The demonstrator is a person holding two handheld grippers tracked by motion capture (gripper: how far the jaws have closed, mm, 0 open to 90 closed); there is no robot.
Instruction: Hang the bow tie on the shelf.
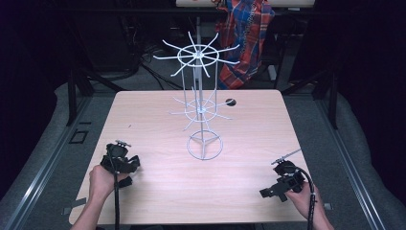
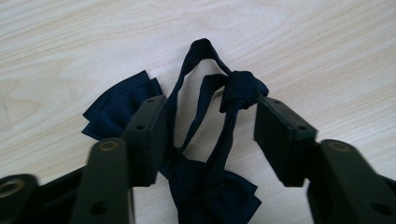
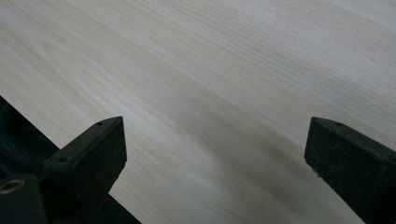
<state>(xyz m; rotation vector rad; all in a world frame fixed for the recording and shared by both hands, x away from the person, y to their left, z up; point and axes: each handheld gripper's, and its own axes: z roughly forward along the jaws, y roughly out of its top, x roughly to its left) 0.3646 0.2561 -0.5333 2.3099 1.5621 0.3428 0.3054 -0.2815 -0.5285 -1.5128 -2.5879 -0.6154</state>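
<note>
A dark blue bow tie (image 2: pixel 205 186) lies flat on the pale wooden tabletop (image 1: pixel 158 182) at the lower left of the high view, under the left claw (image 1: pixel 125 163). In the left claw view the jaws stand about half apart on either side of the tie's strap loop (image 2: pixel 201 84). The left pad (image 2: pixel 147 135) sits against 1 side of the loop, while the right pad (image 2: pixel 280 135) is just beside the knot (image 2: pixel 243 88), and contact there cannot be told. The tie looks not yet lifted, so the pick-up seems only begun. The likely rest is to close, raise the tie and carry it to the white wire rack (image 1: pixel 201 100) standing at centre frame, well apart from the tie and with its hooks bare.

The tie's long axis runs from the bow at the bottom of the left claw view up to the loop's rounded end in the upper middle, pointing away from the claw. A 2nd bow wing (image 2: pixel 121 102) spreads to the left.

The right claw (image 1: pixel 270 191), at the lower right of the high view, gapes wide over bare wood with nothing between its jaws.
</note>
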